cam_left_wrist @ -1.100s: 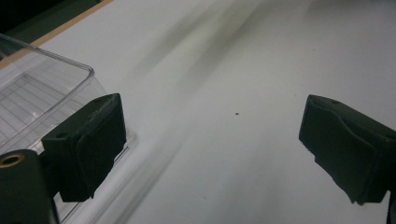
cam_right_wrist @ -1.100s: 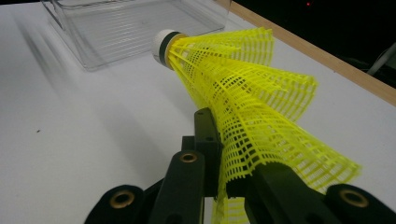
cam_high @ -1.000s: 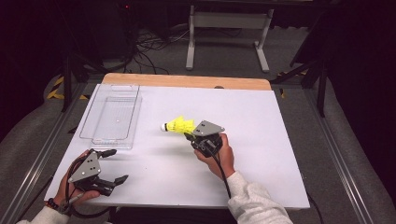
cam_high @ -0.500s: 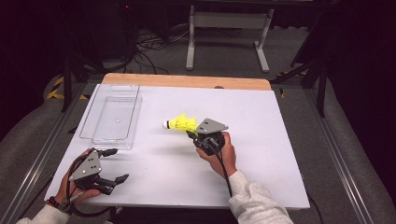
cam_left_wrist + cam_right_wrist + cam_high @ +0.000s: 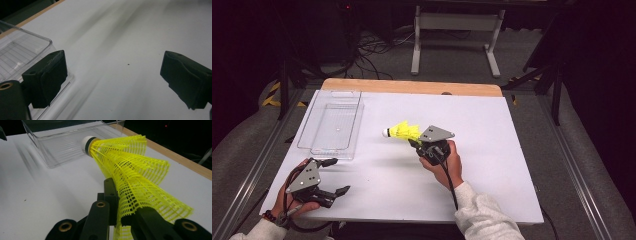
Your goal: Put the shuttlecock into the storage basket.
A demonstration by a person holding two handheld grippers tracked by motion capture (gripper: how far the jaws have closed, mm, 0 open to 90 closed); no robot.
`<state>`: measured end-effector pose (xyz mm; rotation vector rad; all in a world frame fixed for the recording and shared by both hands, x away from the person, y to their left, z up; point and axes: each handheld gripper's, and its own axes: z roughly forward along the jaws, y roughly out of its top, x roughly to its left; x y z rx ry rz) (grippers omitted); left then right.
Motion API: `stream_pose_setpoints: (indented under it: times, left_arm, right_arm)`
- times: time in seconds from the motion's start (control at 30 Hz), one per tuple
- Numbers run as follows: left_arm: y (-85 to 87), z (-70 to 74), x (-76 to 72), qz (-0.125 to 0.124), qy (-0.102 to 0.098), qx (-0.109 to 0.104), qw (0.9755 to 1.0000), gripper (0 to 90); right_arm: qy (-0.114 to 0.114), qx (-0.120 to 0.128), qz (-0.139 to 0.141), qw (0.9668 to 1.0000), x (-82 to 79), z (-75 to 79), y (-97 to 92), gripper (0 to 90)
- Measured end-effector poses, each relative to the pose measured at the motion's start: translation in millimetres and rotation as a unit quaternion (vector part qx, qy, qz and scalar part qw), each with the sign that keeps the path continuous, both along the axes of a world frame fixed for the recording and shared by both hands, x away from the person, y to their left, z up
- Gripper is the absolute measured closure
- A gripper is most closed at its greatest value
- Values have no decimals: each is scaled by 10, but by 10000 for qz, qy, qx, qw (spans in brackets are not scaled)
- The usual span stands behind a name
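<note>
- The yellow shuttlecock [image 5: 135, 170] is pinched by its mesh skirt between the jaws of the right gripper [image 5: 120, 216]; the skirt rim is squeezed flat at the pads, and the white cork tip points away, ahead of the jaws.
- In the high view the shuttlecock [image 5: 402, 132] is held off the white table [image 5: 492, 165], sticking out in front of the right gripper [image 5: 416, 143] — cork end farthest from the hand.
- Beyond the cork tip, well ahead of the right jaws, lies the clear plastic tray [image 5: 62, 142], apart from the shuttlecock.
- The left gripper [image 5: 112, 80] has its jaws spread wide with nothing between them but bare tabletop.
- Its one jaw overlaps the near corner of the tray [image 5: 22, 55] — whether it touches I cannot tell.
- In the high view the left gripper [image 5: 334, 176] sits at the table's near edge, just before the tray [image 5: 332, 125].
</note>
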<state>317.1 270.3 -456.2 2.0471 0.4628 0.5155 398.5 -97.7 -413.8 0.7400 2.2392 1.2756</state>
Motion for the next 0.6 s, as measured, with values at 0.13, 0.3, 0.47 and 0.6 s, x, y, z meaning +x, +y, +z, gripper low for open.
stream_pose_setpoints:
  times: [0.13, 0.3, 0.47, 0.6]
  left_arm:
    - [11, 4, -7, -3, -26, 39, 10000, 78]
    - [22, 6, -10, 29, -36, 26, 10000, 77]
    - [32, 19, -21, 62, -71, -18, 10000, 76]
    - [29, 20, -28, 70, -66, -30, 9999, 75]
  right_arm:
    - [19, 25, 14, 10000, 5, -6, 26, 875]
    - [41, 59, 47, 10000, 17, -8, 47, 875]
    - [39, 96, 72, 9999, 29, 8, 67, 875]
    - [24, 114, 72, 9999, 45, 24, 71, 875]
